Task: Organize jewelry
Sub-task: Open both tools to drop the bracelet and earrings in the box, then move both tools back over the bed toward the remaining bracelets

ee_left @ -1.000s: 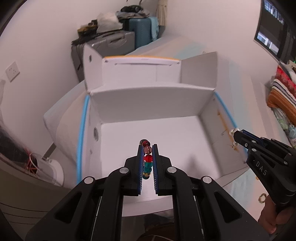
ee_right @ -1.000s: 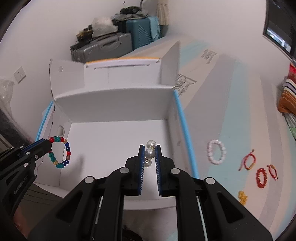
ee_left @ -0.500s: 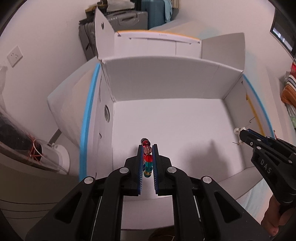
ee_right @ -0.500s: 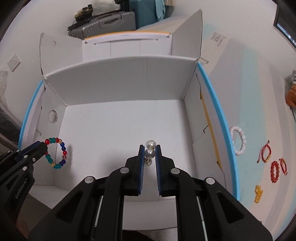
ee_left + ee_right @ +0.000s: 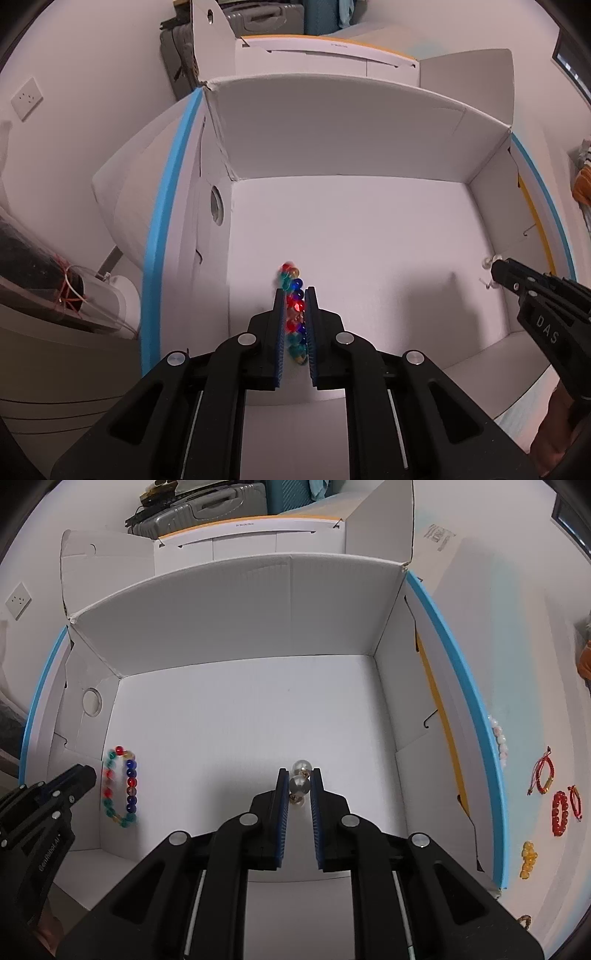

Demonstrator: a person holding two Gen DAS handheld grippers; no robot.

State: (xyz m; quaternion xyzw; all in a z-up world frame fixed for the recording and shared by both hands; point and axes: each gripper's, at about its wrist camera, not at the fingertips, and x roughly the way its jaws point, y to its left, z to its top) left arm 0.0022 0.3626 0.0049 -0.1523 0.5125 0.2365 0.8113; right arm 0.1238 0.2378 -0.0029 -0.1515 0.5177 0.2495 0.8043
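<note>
Left gripper (image 5: 294, 295): pointed steeply down into the box, jaws pinched tight on the bead bracelet.
Bead bracelet (image 5: 294, 291): a loop of red, blue, green and amber beads, squeezed flat between the left pads; in the right view (image 5: 122, 786) it hung as an open ring at the tip of the left gripper (image 5: 86, 773), low over the left side of the box floor. Whether it touched the floor could not be told.
Box (image 5: 240, 709): white cardboard, flaps open, blue trim along both side edges — floor bare apart from shadows.
Right gripper (image 5: 299, 781): pointed steeply down over the middle of the floor, jaws clamped on the pearl earring.
Pearl earring (image 5: 300, 784): two pale round pearls, one gripped between the pads, the other poking out just beyond the tips; a small gold part showed below.
White bracelet (image 5: 498, 738): outside the box, just past its right edge, partly hidden.
Red cord bracelet (image 5: 543, 775): on the pale surface further right.
Red bead bracelet (image 5: 559, 812): just below it — beside a thin red loop.
Yellow beads (image 5: 528, 858): nearer the camera, apart from the red ones.
</note>
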